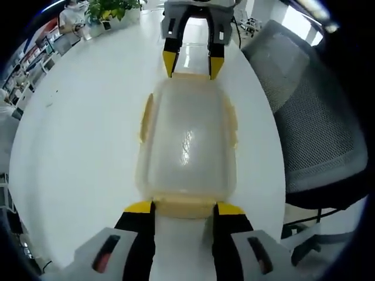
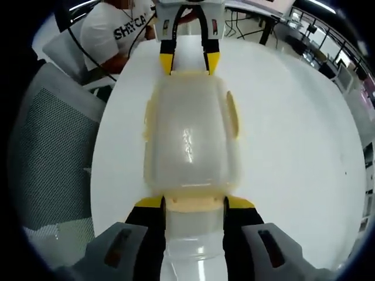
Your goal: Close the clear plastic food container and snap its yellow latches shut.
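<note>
container [image 1: 187, 143] of clear plastic sat lid-down-tight on the white table [image 1: 82, 146], its pale yellow latches [image 1: 145, 116] showing along the long sides and at both short ends. left gripper [image 1: 184, 209] stood at one short end with its yellow-tipped jaws apart, either side of that end's latch and gripping nothing i could see, while the right gripper [image 2: 193, 204] faced it from the opposite end, likewise spread around its latch. grey mesh chair [image 1: 310, 117] stood just beside the table, a seated person [image 2: 120, 35] in a white shirt farther off.
</note>
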Action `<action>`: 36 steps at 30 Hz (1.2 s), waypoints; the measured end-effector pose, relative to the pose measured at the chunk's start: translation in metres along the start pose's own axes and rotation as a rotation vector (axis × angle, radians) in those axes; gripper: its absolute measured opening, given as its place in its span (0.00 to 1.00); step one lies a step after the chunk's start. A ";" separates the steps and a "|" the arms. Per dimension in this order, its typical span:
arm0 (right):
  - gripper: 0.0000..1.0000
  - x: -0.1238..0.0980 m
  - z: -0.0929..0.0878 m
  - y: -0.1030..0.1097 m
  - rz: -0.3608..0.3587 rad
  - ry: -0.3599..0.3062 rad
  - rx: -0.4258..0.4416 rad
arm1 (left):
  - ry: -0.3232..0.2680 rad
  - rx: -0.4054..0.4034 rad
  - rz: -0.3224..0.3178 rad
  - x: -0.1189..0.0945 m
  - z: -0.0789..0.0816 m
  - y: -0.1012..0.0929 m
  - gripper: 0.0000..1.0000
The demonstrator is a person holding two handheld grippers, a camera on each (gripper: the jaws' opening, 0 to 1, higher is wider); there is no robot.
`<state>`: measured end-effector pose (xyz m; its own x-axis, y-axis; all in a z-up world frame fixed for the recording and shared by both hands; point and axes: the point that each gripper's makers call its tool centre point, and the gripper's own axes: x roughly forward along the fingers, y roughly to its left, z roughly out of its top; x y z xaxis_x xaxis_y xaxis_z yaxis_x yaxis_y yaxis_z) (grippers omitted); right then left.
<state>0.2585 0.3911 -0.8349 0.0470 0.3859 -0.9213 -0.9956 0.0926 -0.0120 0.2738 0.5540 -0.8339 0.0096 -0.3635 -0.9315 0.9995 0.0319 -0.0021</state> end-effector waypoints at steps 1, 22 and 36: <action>0.34 -0.001 0.000 0.000 0.000 -0.002 -0.004 | 0.000 -0.004 -0.003 -0.001 0.001 -0.001 0.32; 0.34 -0.040 0.003 -0.001 0.033 -0.038 -0.103 | -0.002 -0.076 0.051 -0.031 0.025 -0.018 0.32; 0.34 -0.065 0.002 -0.005 0.036 -0.044 -0.132 | -0.013 -0.094 0.085 -0.048 0.045 -0.019 0.32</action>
<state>0.2607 0.3672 -0.7743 0.0117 0.4268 -0.9043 -0.9986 -0.0421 -0.0327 0.2561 0.5289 -0.7724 0.0951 -0.3680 -0.9249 0.9878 0.1499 0.0420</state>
